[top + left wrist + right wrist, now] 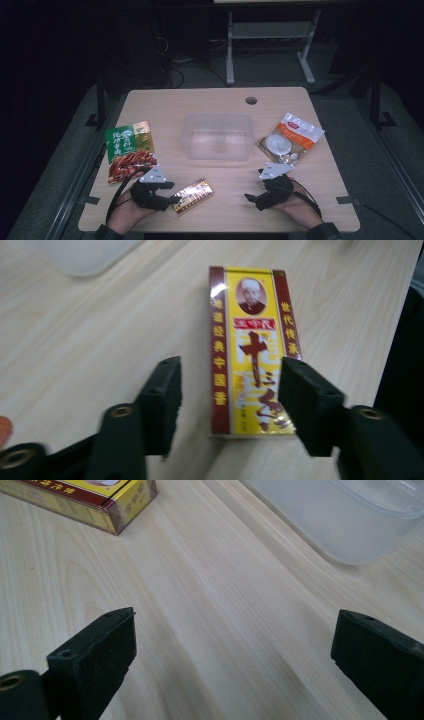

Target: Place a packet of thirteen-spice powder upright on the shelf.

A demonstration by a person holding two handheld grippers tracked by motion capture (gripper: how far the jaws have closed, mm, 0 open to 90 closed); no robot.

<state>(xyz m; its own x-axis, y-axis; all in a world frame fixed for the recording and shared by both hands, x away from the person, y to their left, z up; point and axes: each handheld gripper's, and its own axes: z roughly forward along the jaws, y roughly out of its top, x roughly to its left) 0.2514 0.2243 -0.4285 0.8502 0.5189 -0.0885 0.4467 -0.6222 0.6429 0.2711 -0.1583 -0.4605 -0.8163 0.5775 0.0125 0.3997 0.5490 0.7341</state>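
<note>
Yellow spice box [250,352] flat on table [90,340], left hand-held gripper [230,385] spread, not gripping it

table: light wood [300,200] | floor: grey [395,165] | background: dark, white desk frame [270,35]

We see the yellow box [250,352] lying flat on the table [220,97], face up — a slim carton with dark red side bands, red and gold characters and a small oval portrait near its far end. It sits near the table's front edge, angled — its short near end lies between the black jaws in the left gripper view.
</note>
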